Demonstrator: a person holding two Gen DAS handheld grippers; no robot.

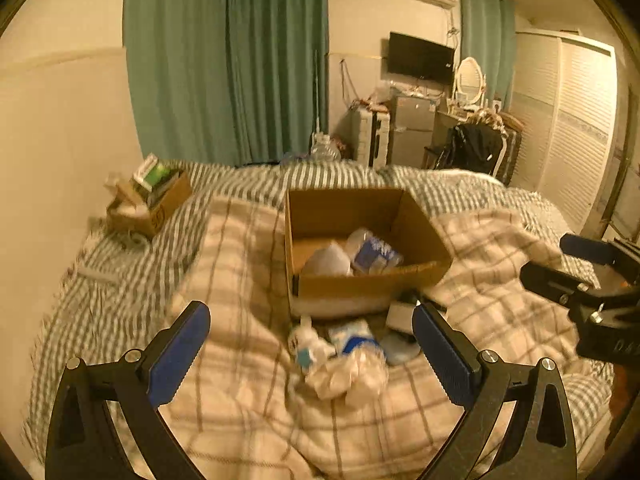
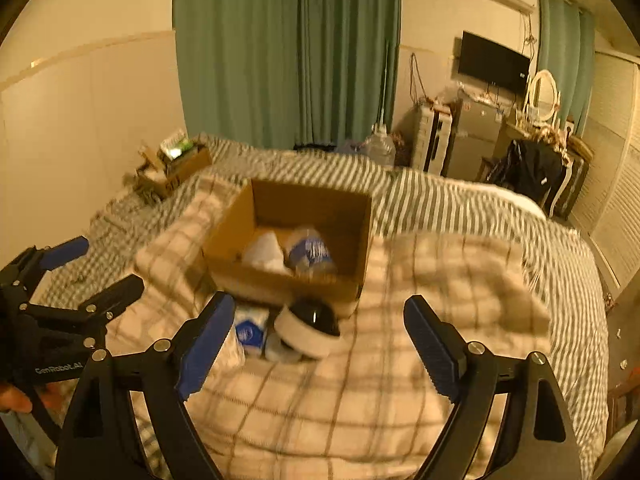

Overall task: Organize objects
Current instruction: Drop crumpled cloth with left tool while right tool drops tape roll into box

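Two grippers hover with jaws spread wide and nothing between them: the left gripper (image 1: pixel 311 350) above a heap of crumpled plastic packets (image 1: pixel 340 354), the right gripper (image 2: pixel 318 340) to its right, above the checked blanket (image 2: pixel 360 392). An open cardboard box (image 1: pixel 360 280) sits on the bed beyond them, holding a blue-labelled bottle (image 1: pixel 372 254) and a white wrapper (image 1: pixel 326 260). Near the box's front wall lies a round white-and-black item (image 2: pixel 310 328). A smaller box (image 1: pixel 150 204) sits far left.
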